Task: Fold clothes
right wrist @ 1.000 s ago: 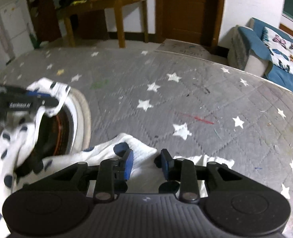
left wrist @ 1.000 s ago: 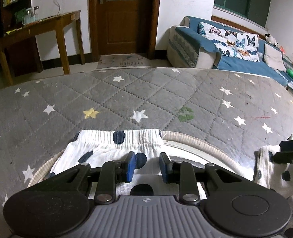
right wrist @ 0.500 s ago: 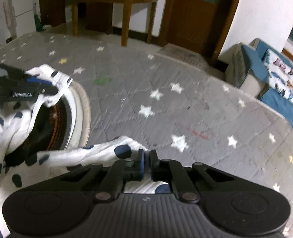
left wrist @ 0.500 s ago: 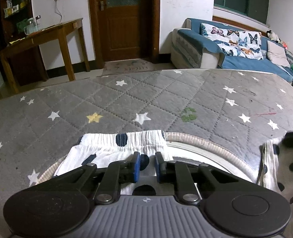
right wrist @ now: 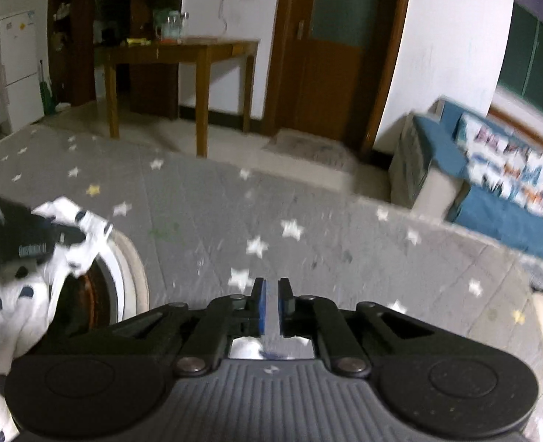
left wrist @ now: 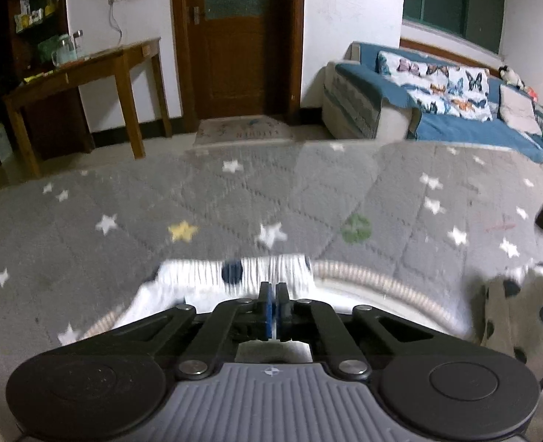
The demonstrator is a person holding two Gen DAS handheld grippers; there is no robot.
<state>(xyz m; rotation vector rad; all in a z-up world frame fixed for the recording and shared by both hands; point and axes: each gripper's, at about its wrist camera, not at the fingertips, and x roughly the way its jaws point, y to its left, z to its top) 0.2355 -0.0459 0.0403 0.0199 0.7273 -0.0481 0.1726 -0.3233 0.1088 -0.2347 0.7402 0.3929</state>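
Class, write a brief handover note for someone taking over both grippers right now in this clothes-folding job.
Left gripper: shut on the spotted garment near its waistband.
Right gripper: its jaws just closed, then eased slightly. A narrow gap shows, and the garment's other end seems pinched there.
Things: the garment hangs between both grippers, over the round basket on the grey star mat.
Done: garment gripped and partly lifted.
Left: lay it flat on the mat and fold it. No fold shows yet.
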